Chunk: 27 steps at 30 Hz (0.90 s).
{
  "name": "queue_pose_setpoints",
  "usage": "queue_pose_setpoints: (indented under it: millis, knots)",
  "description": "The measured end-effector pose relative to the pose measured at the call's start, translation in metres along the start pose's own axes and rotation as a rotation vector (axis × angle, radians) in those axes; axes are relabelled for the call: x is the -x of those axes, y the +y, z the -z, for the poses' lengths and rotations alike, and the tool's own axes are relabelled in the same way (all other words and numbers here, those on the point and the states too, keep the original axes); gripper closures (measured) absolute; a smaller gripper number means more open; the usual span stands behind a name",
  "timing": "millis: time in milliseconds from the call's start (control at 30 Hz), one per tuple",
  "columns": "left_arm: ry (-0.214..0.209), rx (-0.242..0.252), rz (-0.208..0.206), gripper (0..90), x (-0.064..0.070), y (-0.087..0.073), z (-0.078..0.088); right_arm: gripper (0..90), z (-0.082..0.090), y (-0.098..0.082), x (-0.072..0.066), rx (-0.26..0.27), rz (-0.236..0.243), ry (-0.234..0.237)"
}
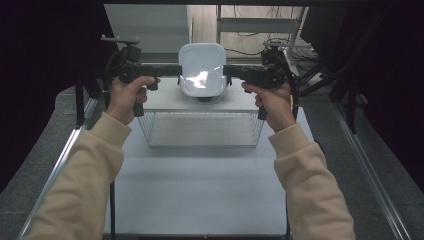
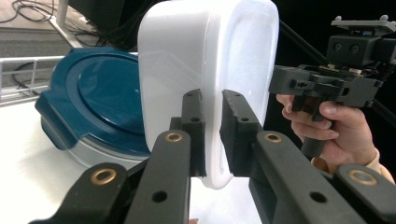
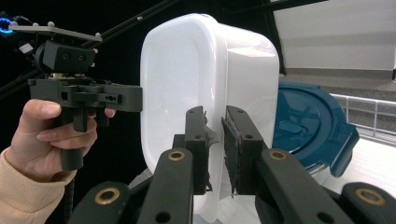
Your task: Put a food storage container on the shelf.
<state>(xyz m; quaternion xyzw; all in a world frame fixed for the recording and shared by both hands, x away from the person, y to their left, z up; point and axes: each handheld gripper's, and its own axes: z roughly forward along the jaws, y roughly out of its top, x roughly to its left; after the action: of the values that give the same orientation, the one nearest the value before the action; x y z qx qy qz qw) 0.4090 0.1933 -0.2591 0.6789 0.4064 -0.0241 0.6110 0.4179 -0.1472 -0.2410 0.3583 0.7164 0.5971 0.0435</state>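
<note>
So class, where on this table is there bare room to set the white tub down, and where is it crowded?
Free: the white tabletop between the sleeves, in front of the wire basket. Crowded: the raised shelf, where the blue-lidded container sits under the held white tub.

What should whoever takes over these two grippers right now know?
Left gripper: shut on the rim of the white rounded plastic tub.
Right gripper: shut on the opposite rim.
The tub hangs between them, tilted on its side, above the white shelf over the wire basket.
Blue-lidded round container sits on the shelf behind.
Done: tub gripped and lifted.
Left: carry and set it down; destination unclear.
</note>
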Motion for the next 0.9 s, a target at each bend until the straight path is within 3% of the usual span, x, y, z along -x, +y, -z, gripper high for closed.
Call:
queue_pose_setpoints:
  millis: [233,467,667,900]
  knots:
    - [0.012,-0.003,-0.028,80.6,0.007,0.006,0.004,79.6,0.001,0.005,-0.002,0.007,-0.001,0.009]
    - [0.022,0.001,-0.029,80.6,0.012,0.014,0.005,79.6,0.003,0.013,-0.005,0.005,-0.002,0.004]
    - [0.032,-0.014,0.012,80.6,0.008,0.025,0.001,79.6,-0.001,0.022,0.000,-0.011,-0.051,0.004]
    - [0.018,-0.045,0.102,80.5,-0.013,0.030,-0.008,79.5,-0.013,0.025,0.015,-0.062,-0.144,0.001]
